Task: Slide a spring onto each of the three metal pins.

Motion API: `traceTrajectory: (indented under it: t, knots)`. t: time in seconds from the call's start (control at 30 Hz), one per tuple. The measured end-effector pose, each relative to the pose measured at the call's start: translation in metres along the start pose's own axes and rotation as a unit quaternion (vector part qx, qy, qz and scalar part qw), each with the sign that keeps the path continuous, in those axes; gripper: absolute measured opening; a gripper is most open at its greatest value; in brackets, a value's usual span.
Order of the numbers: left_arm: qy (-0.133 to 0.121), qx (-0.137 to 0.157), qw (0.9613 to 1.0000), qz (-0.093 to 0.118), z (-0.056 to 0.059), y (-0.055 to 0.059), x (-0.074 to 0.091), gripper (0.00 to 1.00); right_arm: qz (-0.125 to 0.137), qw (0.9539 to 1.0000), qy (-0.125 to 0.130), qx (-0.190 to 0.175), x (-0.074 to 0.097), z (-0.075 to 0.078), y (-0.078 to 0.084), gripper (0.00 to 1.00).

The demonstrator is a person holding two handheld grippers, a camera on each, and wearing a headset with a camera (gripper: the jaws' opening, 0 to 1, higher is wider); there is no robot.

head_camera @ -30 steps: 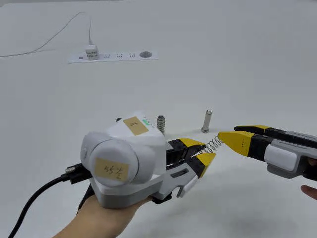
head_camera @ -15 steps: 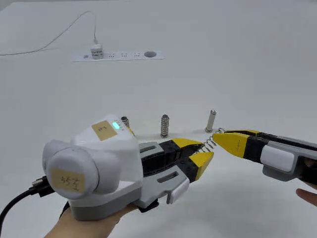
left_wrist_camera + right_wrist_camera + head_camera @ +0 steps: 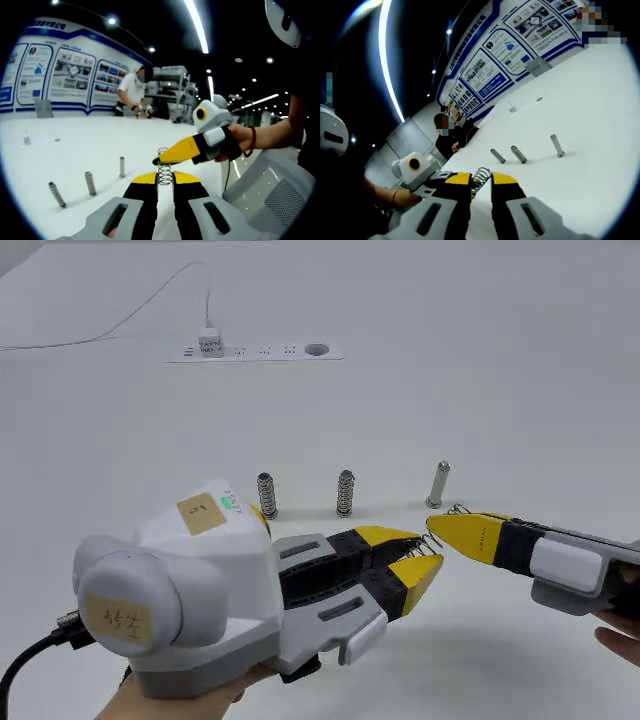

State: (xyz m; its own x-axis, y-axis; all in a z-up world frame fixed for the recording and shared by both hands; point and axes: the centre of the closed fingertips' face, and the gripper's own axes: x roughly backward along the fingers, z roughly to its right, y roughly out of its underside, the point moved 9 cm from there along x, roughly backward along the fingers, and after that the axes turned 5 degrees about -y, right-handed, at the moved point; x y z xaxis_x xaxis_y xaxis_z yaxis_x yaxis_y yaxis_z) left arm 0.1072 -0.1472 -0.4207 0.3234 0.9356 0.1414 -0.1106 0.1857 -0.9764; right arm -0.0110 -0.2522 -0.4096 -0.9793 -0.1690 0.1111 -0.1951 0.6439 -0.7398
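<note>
– Where's the loose spring (image 3: 164, 167)?
– Off the table (image 3: 520, 390), held between the two claws. The left claw (image 3: 164, 176) is clamped on its lower coils; the right claw (image 3: 442, 526), tips pinched together, has its other end.
– And the pins?
– Three stand in a row on the table. In the head view the left pin (image 3: 266, 496) and the middle pin (image 3: 345, 493) each wear a spring; the bare pin (image 3: 438, 485) stands at the right, near the claw tips.
– Anything else?
– A white power strip (image 3: 255, 352) lies far back, with a plug in it
</note>
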Motion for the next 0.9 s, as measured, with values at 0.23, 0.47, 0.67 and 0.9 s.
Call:
traceTrajectory:
  t: [0.23,0.47,0.67,0.9]
  knots:
    - [0.000,0.001,1.0000,-0.008,0.001,0.002,0.000,0.10,-0.008,0.9996,-0.012,0.023,-0.001,-0.005,0.001,0.13]
    - [-0.005,0.005,0.9998,-0.018,0.001,0.003,0.000,0.11,-0.017,0.9985,-0.009,0.051,-0.005,-0.008,0.001,0.12]
    - [-0.016,0.002,0.9995,-0.028,-0.001,0.005,-0.001,0.11,-0.031,0.9962,0.002,0.082,-0.009,-0.009,0.000,0.12]
    - [-0.028,0.005,0.9988,-0.040,-0.004,0.007,0.000,0.12,-0.049,0.9918,0.020,0.116,-0.013,-0.007,0.000,0.12]
